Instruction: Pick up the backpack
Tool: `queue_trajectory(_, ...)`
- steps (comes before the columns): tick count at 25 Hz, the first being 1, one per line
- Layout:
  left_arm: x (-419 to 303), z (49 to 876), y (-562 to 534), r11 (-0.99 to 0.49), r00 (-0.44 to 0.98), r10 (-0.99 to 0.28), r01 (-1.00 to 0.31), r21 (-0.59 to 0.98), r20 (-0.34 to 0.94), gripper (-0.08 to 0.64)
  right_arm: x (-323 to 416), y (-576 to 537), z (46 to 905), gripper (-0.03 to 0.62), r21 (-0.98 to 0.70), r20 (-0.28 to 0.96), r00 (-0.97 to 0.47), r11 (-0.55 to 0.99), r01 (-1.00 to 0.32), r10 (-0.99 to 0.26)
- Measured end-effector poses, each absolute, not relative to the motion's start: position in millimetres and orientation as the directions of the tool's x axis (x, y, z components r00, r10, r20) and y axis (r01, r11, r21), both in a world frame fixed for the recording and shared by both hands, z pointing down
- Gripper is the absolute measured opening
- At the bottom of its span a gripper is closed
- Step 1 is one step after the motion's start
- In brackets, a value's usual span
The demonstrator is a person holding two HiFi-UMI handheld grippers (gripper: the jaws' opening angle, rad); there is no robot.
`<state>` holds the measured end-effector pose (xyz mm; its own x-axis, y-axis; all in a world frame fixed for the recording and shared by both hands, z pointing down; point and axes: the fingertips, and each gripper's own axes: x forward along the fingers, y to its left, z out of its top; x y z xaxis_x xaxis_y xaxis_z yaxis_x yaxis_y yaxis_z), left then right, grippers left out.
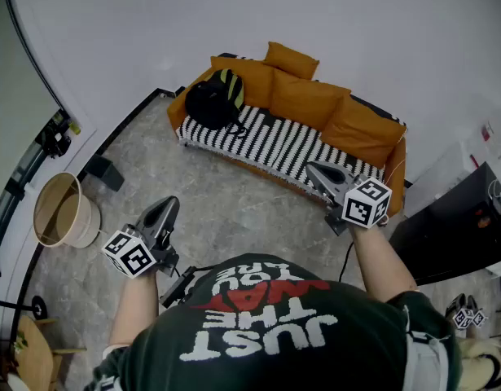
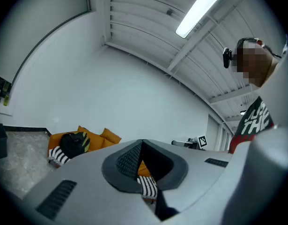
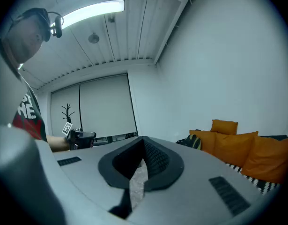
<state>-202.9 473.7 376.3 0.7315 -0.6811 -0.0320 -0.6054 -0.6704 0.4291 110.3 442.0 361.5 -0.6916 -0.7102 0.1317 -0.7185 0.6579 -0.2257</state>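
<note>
Backpack check: the black backpack with yellow-green stripes [image 1: 213,100] sits on the orange fabric sofa [image 1: 311,104], at the sofa's left end as the head view shows it, leaning against the back cushions. Under it, a black-and-white striped cover [image 1: 274,147] is spread over the sofa seat. One loose orange cushion [image 1: 291,59] is perched on top of the sofa back, just right of the backpack.

Left tongs [image 1: 169,204]: held over the grey marbled floor [image 1: 234,210], well short of the sofa front and pointing towards it. The jaws are closed tip to tip with nothing between them. In the left gripper view the backpack shows small and far off, left of the jaw tips.

Right tongs [image 1: 314,168]: nearer the sofa, in front of its right half in the head view. The jaws meet at the tips and grip nothing. In the right gripper view the backpack peeks out at the sofa's near end, right of the jaw tips.

Both tongs are well apart from the backpack.

Pale round wooden tub [image 1: 64,210]: on the floor, well left of the sofa. Dark T-shirt with white and red lettering [image 1: 274,332]: the person's, low in the head view, on the side away from the sofa.
</note>
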Motion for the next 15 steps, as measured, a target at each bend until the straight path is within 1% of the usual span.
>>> queue_trajectory(15,-191,369,466,-0.693,0.748,-0.662,-0.595,0.406,-0.034,0.011,120,436,357,0.028,-0.220,0.131,-0.689,0.656,-0.722,-0.713)
